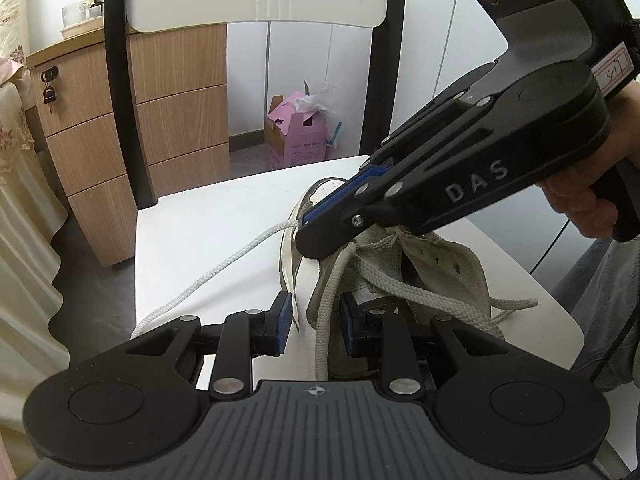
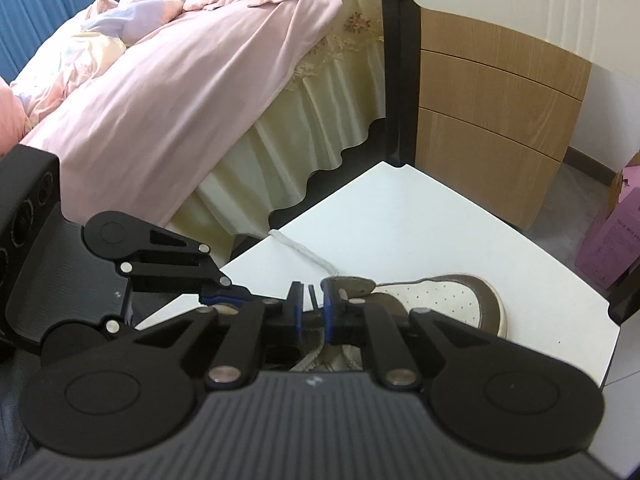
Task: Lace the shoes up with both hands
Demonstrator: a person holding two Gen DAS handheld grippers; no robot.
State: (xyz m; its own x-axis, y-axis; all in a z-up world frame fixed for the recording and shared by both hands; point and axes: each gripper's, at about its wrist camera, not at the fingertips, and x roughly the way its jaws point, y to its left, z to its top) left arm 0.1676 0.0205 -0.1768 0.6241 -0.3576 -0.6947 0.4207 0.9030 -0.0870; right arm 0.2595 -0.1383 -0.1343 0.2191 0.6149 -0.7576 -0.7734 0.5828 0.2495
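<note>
Resting on smooth white chair seat [image 1: 208, 240]: scuffed perforated sneaker [image 2: 448, 296], braided lace [image 1: 224, 264]; left tool [image 1: 314, 322] clamping shoe's side flap, right tool [image 2: 311, 312] slightly parted.

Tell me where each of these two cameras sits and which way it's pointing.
Left wrist: on the left gripper, looking down across the sneaker and its lace toward a drawer unit; the right gripper and a hand show.
Right wrist: on the right gripper, looking down at the sneaker's toe, bed behind; the left gripper shows.
Shared: sneaker, lace, white chair seat.
</note>
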